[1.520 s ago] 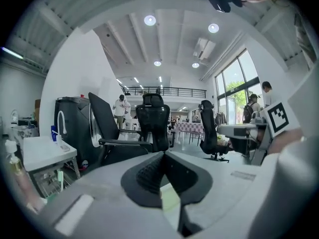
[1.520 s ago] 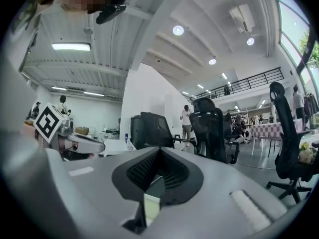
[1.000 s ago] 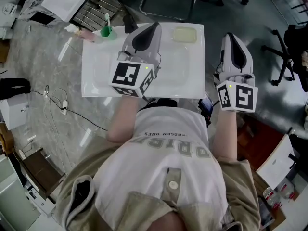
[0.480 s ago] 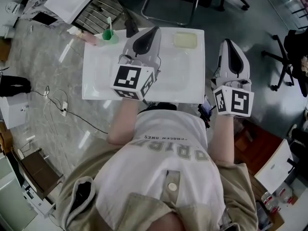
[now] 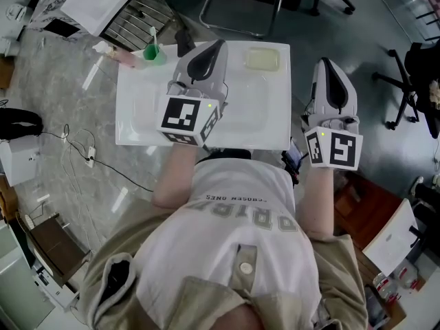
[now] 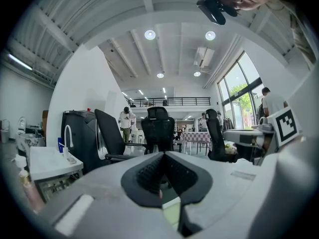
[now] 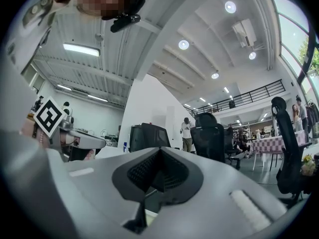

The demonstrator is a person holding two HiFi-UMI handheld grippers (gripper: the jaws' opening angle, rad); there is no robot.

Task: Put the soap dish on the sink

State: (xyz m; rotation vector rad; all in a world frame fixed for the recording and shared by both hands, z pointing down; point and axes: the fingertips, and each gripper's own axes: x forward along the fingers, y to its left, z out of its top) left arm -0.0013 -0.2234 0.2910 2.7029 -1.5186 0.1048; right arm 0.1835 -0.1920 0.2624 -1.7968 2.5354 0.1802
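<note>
With the soap dish (image 5: 262, 59) lying on the sink's (image 5: 137, 112) far right corner, apart from the left gripper (image 5: 217, 45) and right gripper (image 5: 328, 63), both pressed together and empty, placement looked finished, leaving only withdrawal.

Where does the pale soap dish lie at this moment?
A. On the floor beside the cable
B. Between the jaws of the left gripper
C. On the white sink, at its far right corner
C: in the head view the soap dish rests on the sink top, at its far right corner.
</note>
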